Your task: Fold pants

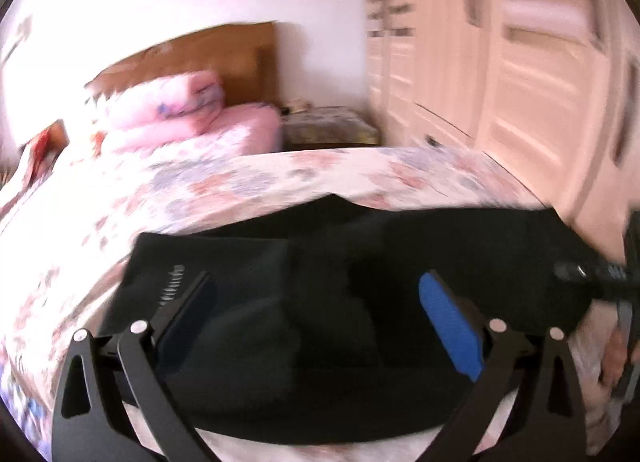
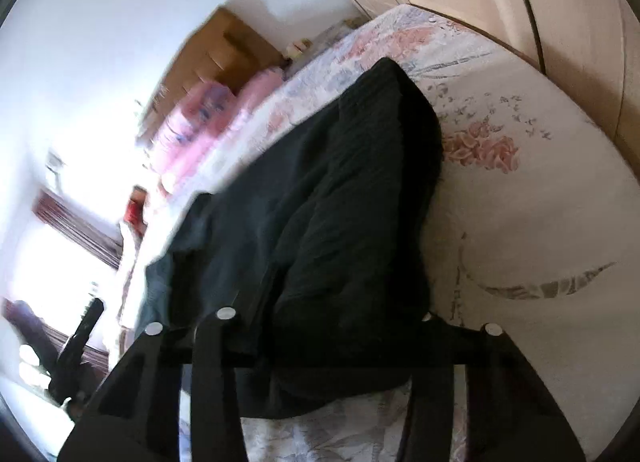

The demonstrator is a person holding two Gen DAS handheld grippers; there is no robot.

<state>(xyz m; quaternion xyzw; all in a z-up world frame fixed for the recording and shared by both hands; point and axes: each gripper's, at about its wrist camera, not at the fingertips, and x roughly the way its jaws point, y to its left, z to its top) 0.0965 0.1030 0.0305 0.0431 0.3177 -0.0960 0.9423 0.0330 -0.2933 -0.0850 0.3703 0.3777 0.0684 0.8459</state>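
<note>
Left claw (image 1: 316, 302) stands with its jaws wide apart above the pants (image 1: 360, 262), nothing between the pads; one blue pad (image 1: 450, 322) shows on its right finger, the other finger is dark. Beneath and ahead of it the black pants lie flat on the bed (image 1: 240, 182), a wide dark band running crosswise to the way this claw points, from its left to its right. Small pale lettering sits on the cloth by the left finger.

Right claw (image 2: 324, 342) has its fingertips buried in a bunched fold of the pants (image 2: 340, 202); the cloth fills the gap between its fingers, and whether the pads press on it cannot be told. From this claw the pants stretch straight ahead, long axis along its pointing line, ending in a rounded, folded edge far out on the flowered sheet (image 2: 520, 202).

Beyond the left claw lie pink pillows (image 1: 168, 110) against a wooden headboard (image 1: 224, 50); a pale wardrobe (image 1: 520, 62) stands to its right.
</note>
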